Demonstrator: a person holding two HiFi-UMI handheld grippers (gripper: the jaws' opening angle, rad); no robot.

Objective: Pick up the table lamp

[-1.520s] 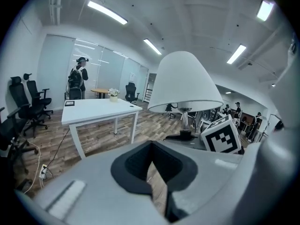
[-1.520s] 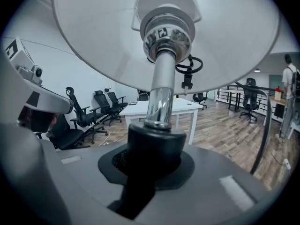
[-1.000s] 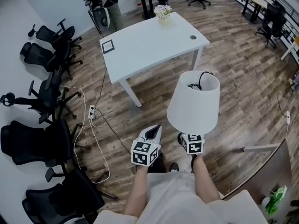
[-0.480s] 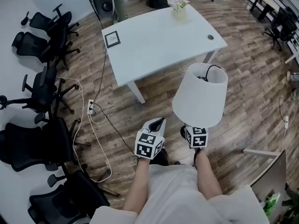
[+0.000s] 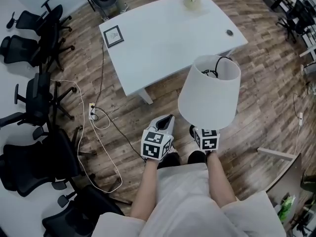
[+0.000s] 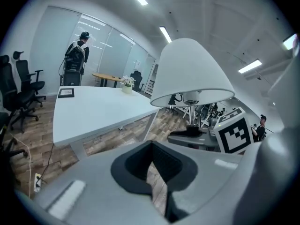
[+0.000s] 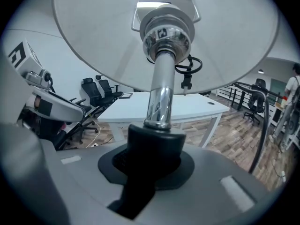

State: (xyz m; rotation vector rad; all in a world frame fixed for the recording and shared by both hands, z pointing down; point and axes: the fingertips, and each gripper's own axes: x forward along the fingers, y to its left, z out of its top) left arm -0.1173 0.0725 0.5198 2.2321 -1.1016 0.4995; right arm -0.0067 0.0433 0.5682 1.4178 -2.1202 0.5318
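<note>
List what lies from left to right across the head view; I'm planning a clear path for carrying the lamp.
office chairs → power strip on the floor → left gripper → table lamp

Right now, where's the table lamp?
Head view, right of centre: the table lamp is clamped at its stem in the right gripper, over the wood floor just short of the white table, with the left gripper beside it.

Person wears a white short-sleeved shirt and dark shoes. Left gripper and right gripper have light grey plastic shells with black pads in the jaws. Left marker cube and right marker cube carry black-and-white square patterns.
</note>
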